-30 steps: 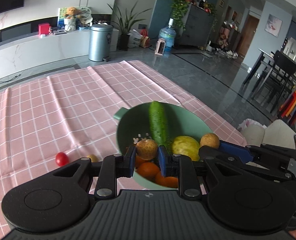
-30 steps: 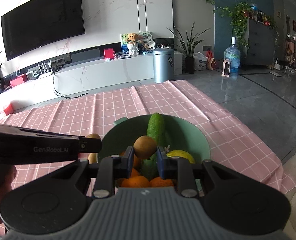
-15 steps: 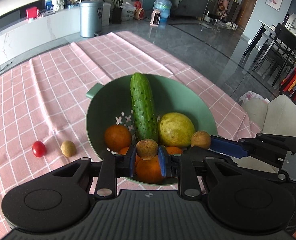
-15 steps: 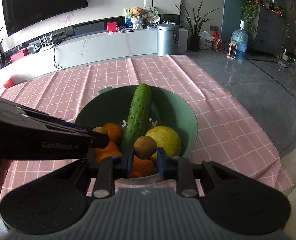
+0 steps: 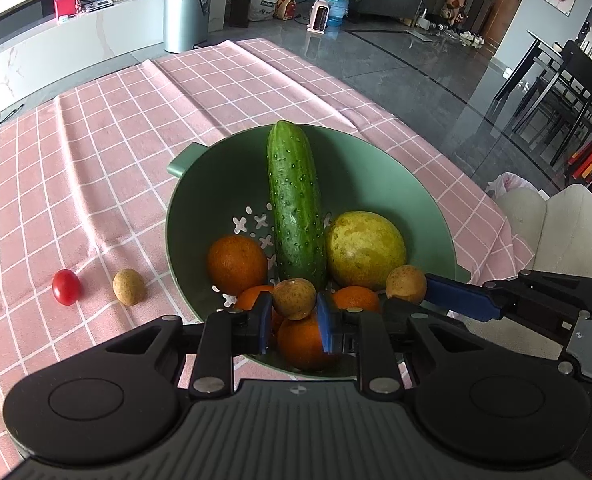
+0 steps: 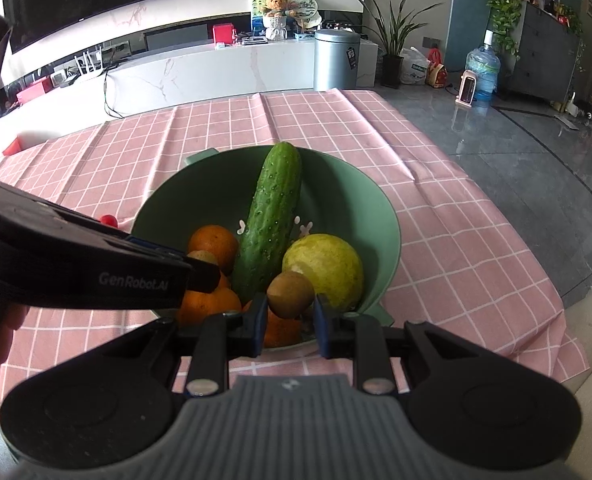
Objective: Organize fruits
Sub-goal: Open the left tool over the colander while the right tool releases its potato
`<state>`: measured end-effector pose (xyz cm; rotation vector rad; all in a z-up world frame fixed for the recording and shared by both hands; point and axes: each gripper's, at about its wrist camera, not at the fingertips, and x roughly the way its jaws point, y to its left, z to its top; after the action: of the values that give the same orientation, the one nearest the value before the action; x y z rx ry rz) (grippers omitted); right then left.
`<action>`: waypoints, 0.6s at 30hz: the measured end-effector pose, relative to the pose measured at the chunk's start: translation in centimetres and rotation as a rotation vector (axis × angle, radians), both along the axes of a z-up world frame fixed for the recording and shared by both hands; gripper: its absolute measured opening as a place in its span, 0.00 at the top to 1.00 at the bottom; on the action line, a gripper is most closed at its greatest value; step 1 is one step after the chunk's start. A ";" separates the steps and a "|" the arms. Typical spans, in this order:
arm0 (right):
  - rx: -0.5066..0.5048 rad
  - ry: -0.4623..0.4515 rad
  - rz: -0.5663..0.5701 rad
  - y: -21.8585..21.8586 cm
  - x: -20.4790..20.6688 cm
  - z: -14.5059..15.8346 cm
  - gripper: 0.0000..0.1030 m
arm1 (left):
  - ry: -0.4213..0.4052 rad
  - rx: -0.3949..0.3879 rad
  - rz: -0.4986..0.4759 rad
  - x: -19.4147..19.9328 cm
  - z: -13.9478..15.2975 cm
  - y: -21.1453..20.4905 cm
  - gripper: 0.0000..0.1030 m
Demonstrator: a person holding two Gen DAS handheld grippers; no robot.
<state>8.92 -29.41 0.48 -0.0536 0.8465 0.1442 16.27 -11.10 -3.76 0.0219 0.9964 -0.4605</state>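
Oranges half-hidden behind hand-held gripper

Green plastic colander bowl on pink checked tablecloth. Inside: long green cucumber centre, round orange left, yellow-green round fruit right. Small red tomato and small brown oval fruit left of bowl.

The worktop is covered by a pink checked cloth with creases running across it. A green colander bowl stands on the cloth near its right edge; just left of the bowl lie a small brown fruit and a cherry tomato, close together but apart
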 end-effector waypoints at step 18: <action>0.049 -0.110 -0.044 0.0 -1.4 2.1 0.65 | -0.118 -0.027 0.041 -1.7 3.4 2.5 0.64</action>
<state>7.48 -29.38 2.62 0.0036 0.7331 0.1192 14.57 -8.63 -0.34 0.0039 0.8733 -0.4300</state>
